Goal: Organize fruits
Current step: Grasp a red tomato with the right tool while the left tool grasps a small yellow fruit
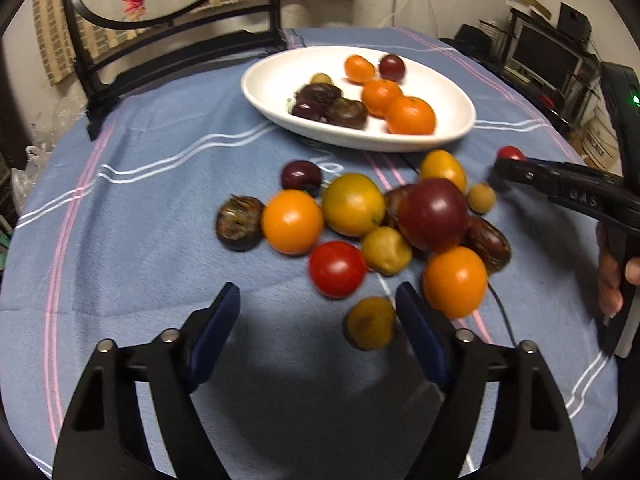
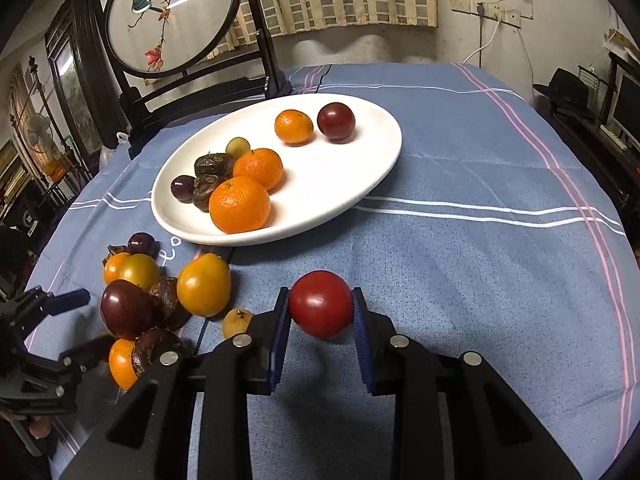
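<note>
A: While the right gripper (image 2: pixel 321 312) hangs above the blue cloth (image 2: pixel 460 264) on the desk, its jaws are closed on a red tomato (image 2: pixel 321 309), one pad on each side at the widest part. It sits near the plate's (image 2: pixel 372 184) near rim, not yet over it.

B: Noted. Left gripper (image 1: pixel 318 306)?

A: Jaws spread wide, nothing between them. It hovers at the near edge of the loose pile (image 1: pixel 372 220); a small brown-yellow fruit (image 1: pixel 370 323) lies just beside the right jaw, on its inner side.

B: Plate contents?

A: Three oranges (image 2: pixel 240 204), a dark red plum (image 2: pixel 336 121), several dark wrinkled fruits (image 2: pixel 212 166) and one small green-yellow one, grouped mostly at the plate's left side. Far right of the plate is bare.

B: Handling of the tomato?

A: My guess: light, smooth-skinned, soft. It would bruise or split under a hard squeeze and could slip out if held off-centre. The grip across the middle looks right. Set it down low, since a round fruit will likely roll on the shallow plate.

B: The pile?

A: Fruits touching one another: oranges, a large plum (image 1: pixel 434 214), another tomato (image 1: pixel 337 269), dark wrinkled ones. Taking one may nudge its neighbours, so an outlying fruit looks the easier pick.
</note>
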Available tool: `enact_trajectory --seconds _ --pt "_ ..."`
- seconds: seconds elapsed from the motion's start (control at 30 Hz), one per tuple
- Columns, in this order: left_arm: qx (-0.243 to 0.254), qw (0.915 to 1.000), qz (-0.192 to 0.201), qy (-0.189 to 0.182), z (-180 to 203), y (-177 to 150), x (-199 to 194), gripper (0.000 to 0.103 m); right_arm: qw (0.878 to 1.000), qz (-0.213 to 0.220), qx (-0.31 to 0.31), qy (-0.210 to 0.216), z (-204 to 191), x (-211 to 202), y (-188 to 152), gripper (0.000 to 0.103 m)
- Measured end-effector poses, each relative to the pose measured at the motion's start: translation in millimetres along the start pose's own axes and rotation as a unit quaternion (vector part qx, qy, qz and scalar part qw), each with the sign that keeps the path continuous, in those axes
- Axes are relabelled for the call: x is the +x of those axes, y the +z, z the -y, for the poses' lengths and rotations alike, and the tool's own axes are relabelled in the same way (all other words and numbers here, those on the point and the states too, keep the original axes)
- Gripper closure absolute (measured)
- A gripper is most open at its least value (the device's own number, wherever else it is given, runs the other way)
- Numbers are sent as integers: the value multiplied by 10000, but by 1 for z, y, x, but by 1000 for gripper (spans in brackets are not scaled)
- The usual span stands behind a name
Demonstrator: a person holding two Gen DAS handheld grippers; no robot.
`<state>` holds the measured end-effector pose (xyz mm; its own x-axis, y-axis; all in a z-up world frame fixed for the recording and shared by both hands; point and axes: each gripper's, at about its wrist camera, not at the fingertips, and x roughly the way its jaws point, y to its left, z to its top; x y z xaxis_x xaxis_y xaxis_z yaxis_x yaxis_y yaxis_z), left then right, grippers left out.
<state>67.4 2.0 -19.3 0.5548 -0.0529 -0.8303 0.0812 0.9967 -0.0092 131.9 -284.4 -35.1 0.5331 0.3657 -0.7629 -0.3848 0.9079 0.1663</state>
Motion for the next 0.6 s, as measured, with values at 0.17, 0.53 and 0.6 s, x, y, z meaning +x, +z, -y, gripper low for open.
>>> enact_trajectory --seconds 0.17,0.53,0.6 --pt "355 9993 -49 -139 18 -6 4 70 9999 14 -90 43 -5 -1 0 73" --pt "-96 9983 413 -392 7 24 -24 80 9993 341 63 167 -8 -12 4 73" --pt "-162 9979 476 -404 7 45 -25 80 9985 466 175 241 -10 -18 9 73"
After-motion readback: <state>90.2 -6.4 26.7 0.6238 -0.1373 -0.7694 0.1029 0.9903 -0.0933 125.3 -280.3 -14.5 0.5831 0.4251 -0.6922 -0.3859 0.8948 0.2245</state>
